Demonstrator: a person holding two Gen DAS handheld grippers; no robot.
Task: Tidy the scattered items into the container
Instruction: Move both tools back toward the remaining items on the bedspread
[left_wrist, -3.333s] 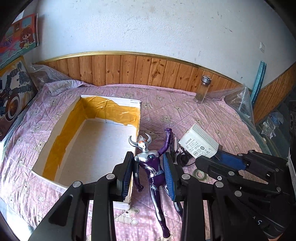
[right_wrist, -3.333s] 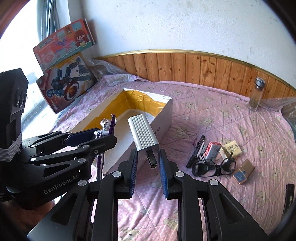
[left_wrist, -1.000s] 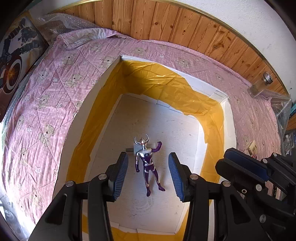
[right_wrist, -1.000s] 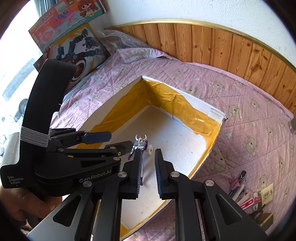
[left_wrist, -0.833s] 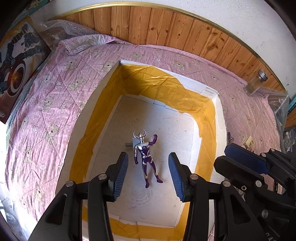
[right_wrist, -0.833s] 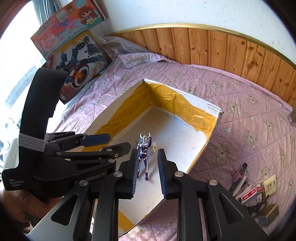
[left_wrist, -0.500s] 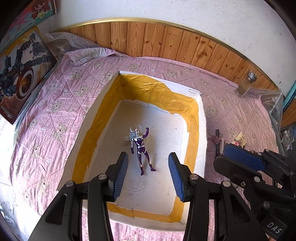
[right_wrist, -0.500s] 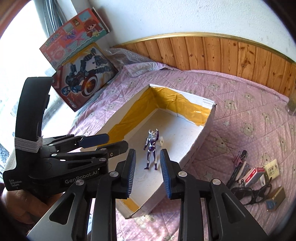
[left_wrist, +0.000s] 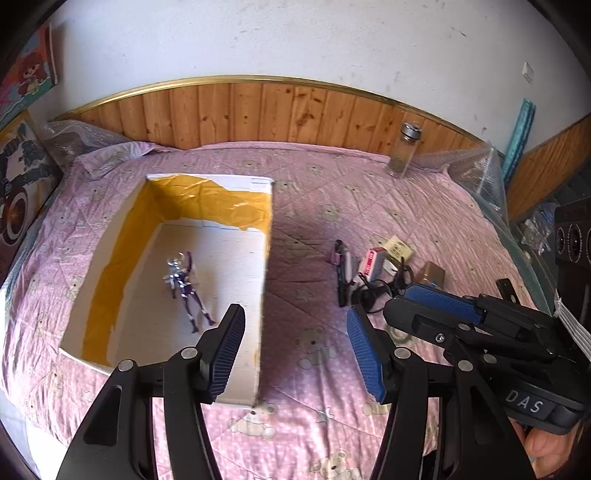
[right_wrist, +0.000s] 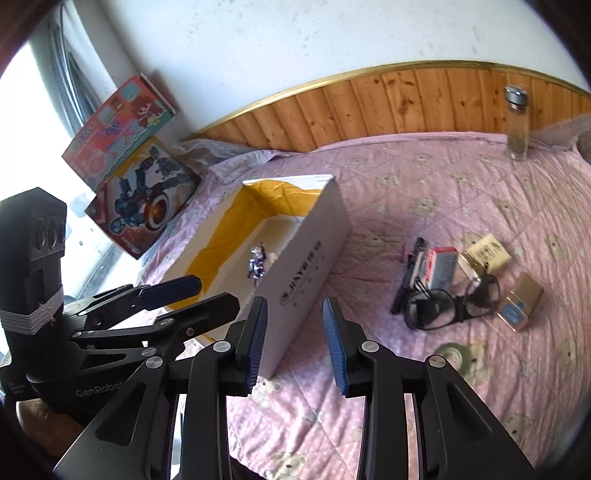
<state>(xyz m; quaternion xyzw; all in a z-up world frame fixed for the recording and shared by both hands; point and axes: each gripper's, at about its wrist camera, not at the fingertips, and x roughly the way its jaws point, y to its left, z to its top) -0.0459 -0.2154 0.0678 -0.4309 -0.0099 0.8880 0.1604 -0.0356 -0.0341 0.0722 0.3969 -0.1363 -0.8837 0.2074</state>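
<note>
The white cardboard box (left_wrist: 267, 254) with yellow tape inside sits on the pink bedspread. A purple and silver figure (left_wrist: 186, 291) lies on its floor. In the right wrist view the figure (right_wrist: 258, 264) lies beside a small white adapter (right_wrist: 272, 256). My left gripper (left_wrist: 295, 325) hangs open and empty above the box's near right corner. My right gripper (right_wrist: 293, 314) is open and empty in front of the box's white side wall (right_wrist: 310, 266). To the right lie pens (right_wrist: 408, 277), a red box (right_wrist: 441, 267), glasses (right_wrist: 443, 306), a beige card (right_wrist: 487, 253), a gold box (right_wrist: 521, 301) and a tape roll (right_wrist: 452, 354).
A glass bottle (left_wrist: 404, 149) stands by the wood-panelled wall at the back right. Bubble wrap (left_wrist: 476, 166) lies at the bed's right edge. Two toy boxes (right_wrist: 144, 195) lean by the window on the left. A person's hand (left_wrist: 543, 446) holds the right gripper.
Both grippers have drawn back from over the box and swung right, so the scattered items are in view. The figure and adapter stay in the box. The left jaws stand wider.
</note>
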